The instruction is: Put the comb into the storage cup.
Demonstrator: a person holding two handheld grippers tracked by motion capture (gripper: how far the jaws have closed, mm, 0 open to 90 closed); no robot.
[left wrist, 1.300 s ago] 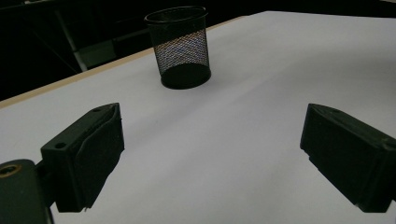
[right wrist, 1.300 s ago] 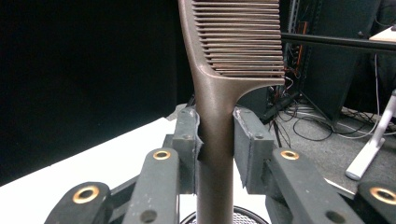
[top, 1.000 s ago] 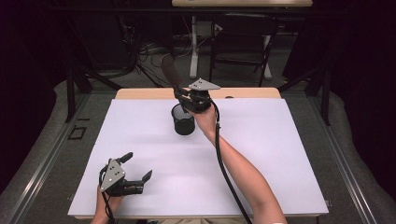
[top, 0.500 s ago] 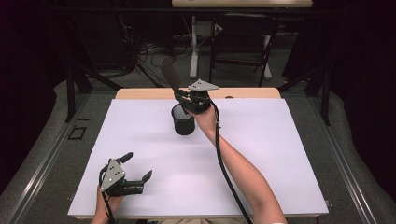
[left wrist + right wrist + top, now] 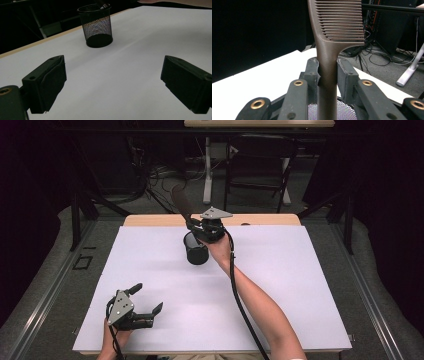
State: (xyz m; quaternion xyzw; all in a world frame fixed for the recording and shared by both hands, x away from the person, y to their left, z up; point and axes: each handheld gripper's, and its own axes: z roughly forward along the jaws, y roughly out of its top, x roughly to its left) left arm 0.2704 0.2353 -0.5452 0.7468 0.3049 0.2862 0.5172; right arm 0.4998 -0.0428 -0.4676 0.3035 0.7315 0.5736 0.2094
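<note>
left gripper [image 5: 145, 304]: i'm resting it low at the near left corner of the table [image 5: 310, 285], its jaws spread wide with nothing but white surface between them.
right gripper [image 5: 196, 226]: i'm holding it out over the far middle of the table, jaws clenched on the handle of the comb [image 5: 329, 57].
comb: it's standing upright, teeth at the top, leaning a little away; its lower end is dipping into the mouth of the cup.
mesh cup [image 5: 96, 26]: it's sitting upright on the white sheet, directly under my right gripper, well apart from the left one.
progress: i'm judging the carry as done and the drop as pending; the comb is lined up with the cup but not yet released.
left to do: i'm expecting to lower it, let go, and back off.
</note>
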